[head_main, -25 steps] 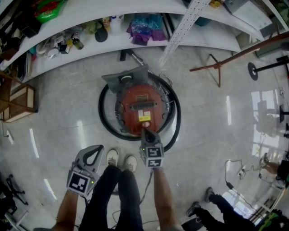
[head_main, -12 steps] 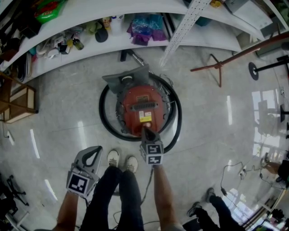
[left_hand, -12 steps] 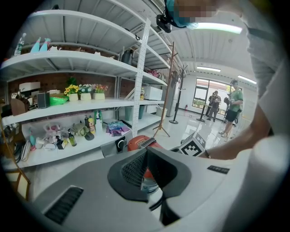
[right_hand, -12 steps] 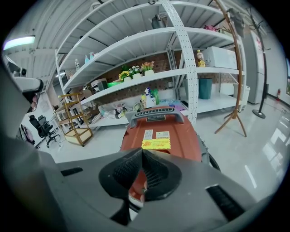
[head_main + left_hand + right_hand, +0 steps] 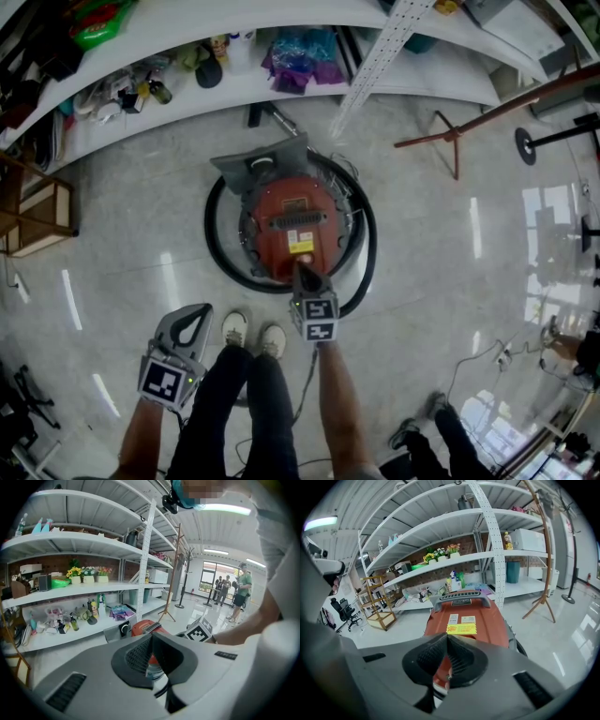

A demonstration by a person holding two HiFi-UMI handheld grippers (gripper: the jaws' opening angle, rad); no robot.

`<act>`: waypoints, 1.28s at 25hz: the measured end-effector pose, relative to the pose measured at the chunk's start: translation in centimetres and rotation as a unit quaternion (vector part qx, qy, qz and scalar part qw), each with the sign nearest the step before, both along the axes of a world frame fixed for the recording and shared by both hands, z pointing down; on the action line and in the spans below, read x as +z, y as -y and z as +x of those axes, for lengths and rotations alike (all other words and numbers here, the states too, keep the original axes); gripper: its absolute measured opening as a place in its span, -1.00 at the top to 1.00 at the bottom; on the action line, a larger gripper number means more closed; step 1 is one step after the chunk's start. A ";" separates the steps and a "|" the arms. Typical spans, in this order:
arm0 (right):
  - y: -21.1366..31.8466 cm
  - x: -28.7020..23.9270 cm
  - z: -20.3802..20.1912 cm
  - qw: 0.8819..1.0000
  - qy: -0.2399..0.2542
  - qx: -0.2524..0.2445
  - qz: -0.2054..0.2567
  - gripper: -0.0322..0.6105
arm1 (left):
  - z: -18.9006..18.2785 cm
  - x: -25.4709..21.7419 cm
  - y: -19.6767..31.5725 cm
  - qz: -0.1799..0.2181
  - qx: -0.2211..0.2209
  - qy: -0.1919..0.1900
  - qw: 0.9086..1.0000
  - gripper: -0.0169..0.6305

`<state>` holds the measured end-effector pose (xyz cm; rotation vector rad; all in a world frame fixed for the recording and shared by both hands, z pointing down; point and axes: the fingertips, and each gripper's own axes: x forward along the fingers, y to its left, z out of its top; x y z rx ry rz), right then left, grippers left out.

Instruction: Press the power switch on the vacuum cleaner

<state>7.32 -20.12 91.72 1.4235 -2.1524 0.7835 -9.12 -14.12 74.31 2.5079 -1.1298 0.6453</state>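
A red canister vacuum cleaner (image 5: pixel 295 220) sits on the floor inside a ring of its black hose (image 5: pixel 217 253). It carries a yellow label (image 5: pixel 301 247) near its near end. My right gripper (image 5: pixel 302 271) is shut, and its tip rests on the vacuum's near end just below that label. In the right gripper view the red body (image 5: pixel 471 616) fills the middle, and the shut right gripper (image 5: pixel 447 637) hides the spot it touches. My left gripper (image 5: pixel 194 321) is shut and empty, held back beside the person's left leg. The left gripper view shows the vacuum (image 5: pixel 141 627) beyond the left gripper (image 5: pixel 151 637).
A long white shelf (image 5: pixel 281 89) with bottles and bags runs behind the vacuum. A wooden coat stand (image 5: pixel 455 141) leans at the right and a small wooden rack (image 5: pixel 37 211) stands at the left. Cables and another person's feet (image 5: pixel 433 412) are at lower right.
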 end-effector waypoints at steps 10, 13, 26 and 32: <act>-0.1 0.2 -0.3 1.000 -0.007 -0.011 0.000 0.89 | 0.0 0.3 -0.3 0.000 -0.001 0.000 1.000 0.92; -0.1 0.3 -0.3 1.000 -0.006 -0.012 -0.001 0.89 | -0.1 0.5 -0.2 -0.002 0.000 0.002 1.000 0.92; 0.0 0.4 -0.4 1.000 -0.003 -0.025 -0.004 0.89 | 0.2 0.8 0.1 -0.003 -0.001 0.003 1.000 0.92; 1.0 0.9 -0.9 0.999 -0.026 -0.023 0.001 0.88 | 0.1 0.8 0.3 -0.002 -0.003 0.004 1.000 0.92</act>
